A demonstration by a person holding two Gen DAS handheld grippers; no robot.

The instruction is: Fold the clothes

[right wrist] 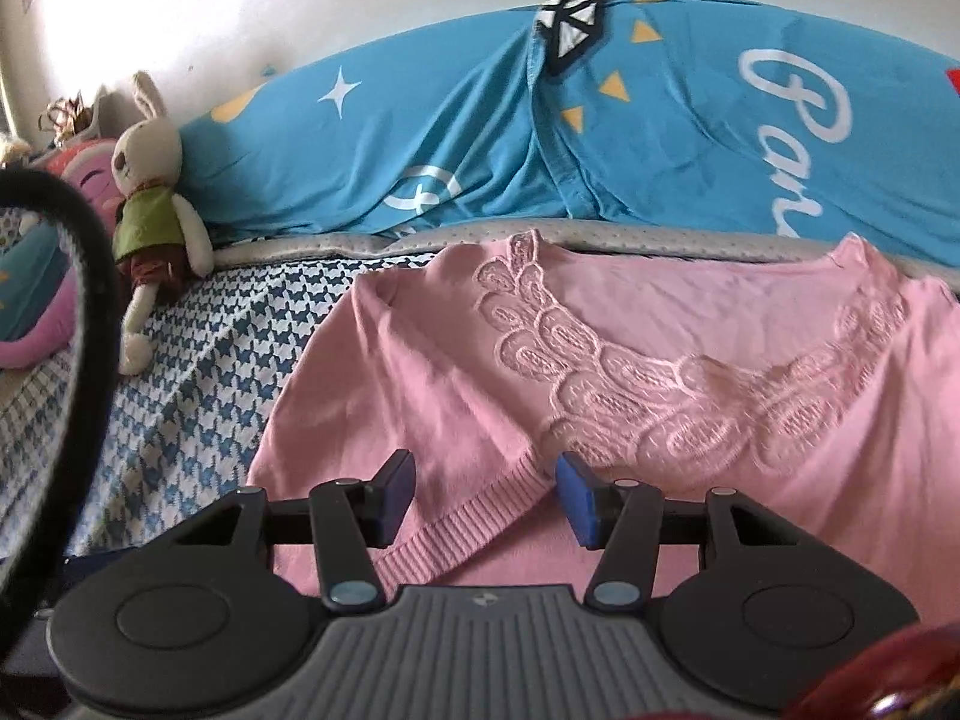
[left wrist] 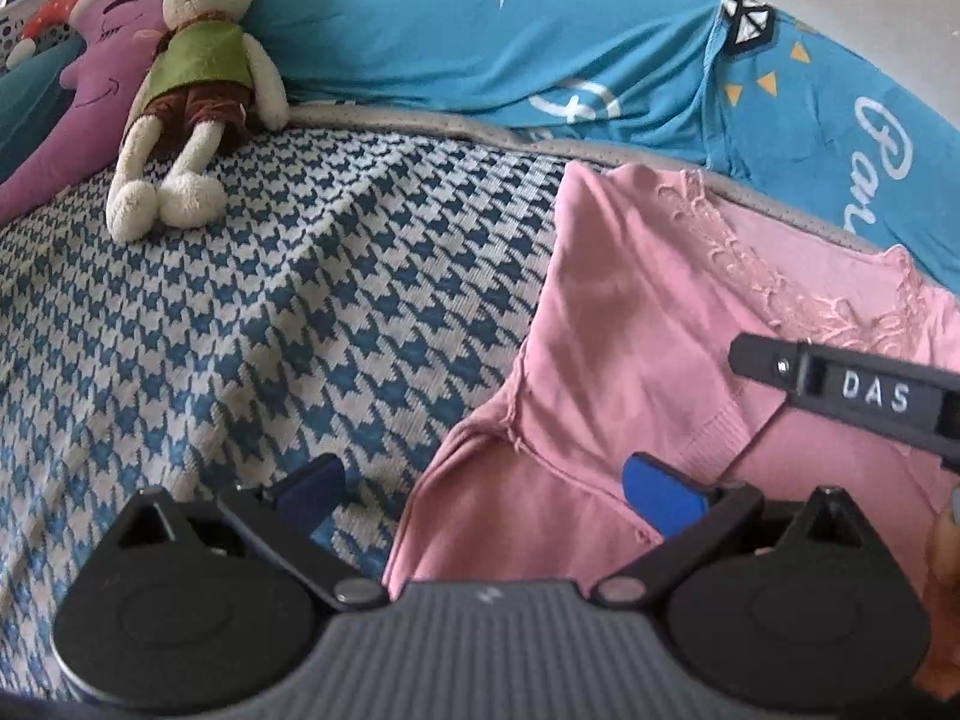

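Pink sweater (right wrist: 630, 372) lies flat near the bed's far edge, against the blue quilt (right wrist: 480, 138), one sleeve folded across the body. Left gripper (left wrist: 486, 492) spread, empty, straddling the sweater's side edge. Right gripper (right wrist: 486, 492) half spread over the ribbed cuff (right wrist: 480, 516), not pinching. Risk: closing shallow catches only the cuff, dragging the folded sleeve askew.

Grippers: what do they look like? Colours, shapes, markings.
Both match: the left gripper and the right gripper have a ribbed grey body, black rounded side housings, black linkage arms with silver rivets, and blue finger pads. In the left wrist view, the right gripper's black finger reads "DAS" in white.
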